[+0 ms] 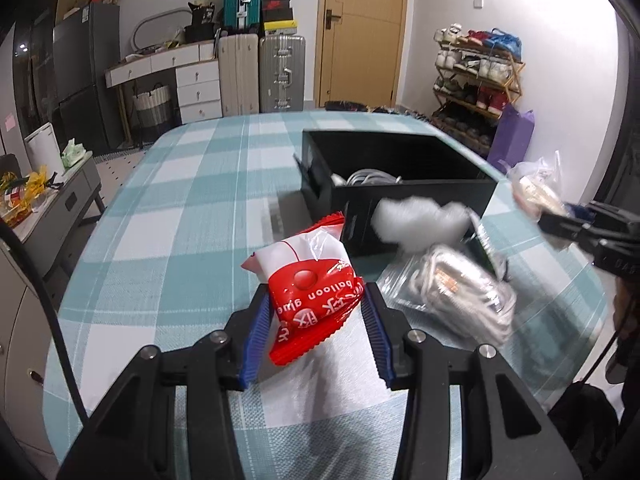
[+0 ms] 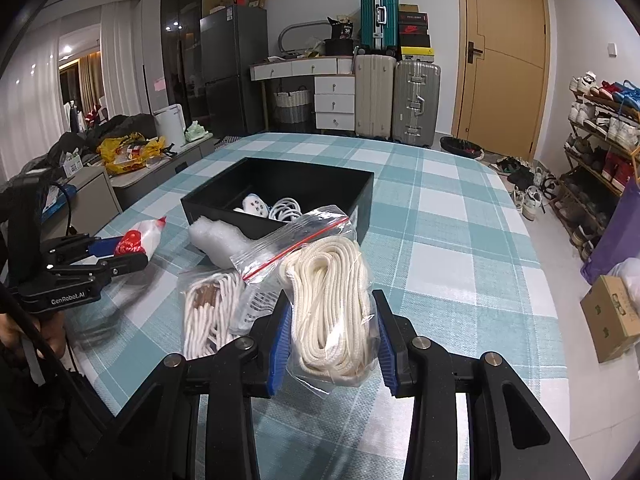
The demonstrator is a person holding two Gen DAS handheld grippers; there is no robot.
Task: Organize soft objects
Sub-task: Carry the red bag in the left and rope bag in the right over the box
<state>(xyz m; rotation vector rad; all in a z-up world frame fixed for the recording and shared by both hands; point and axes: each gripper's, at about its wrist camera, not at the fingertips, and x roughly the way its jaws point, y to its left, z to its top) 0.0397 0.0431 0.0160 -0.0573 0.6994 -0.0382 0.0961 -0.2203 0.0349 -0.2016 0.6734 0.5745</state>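
The left tongs (image 1: 316, 312) are clenched on a red and white packet (image 1: 310, 284), which sits between the two blue pads (image 1: 256, 336) and sticks out forward past their tips, lifted above the checked desk (image 1: 180, 208). The right tongs (image 2: 330, 332) grip a clear zip bag of cream rope (image 2: 332, 304); the coil fills the gap between the pads and the bag's red-striped top flops forward and to the left beyond the tips.

Just past the right tongs, on the desk, lies a second bag of white cord (image 2: 212, 312), to the left of the held rope and near it. Beyond that rests a wad of white bubble wrap (image 2: 218, 240), touching the near wall of a black box (image 2: 280, 184). In the left wrist view the same wad (image 1: 420, 220) lies against the box (image 1: 400, 160), with the cord bag (image 1: 460, 288) closer in, to the right of the packet.

The box stands open on the desk, ahead of both tongs, and holds white cables (image 2: 284, 206) and a white plug piece (image 2: 256, 204).

Farther off, beyond the desk's edge, stand suitcases (image 2: 416, 100) and a door (image 2: 504, 52).
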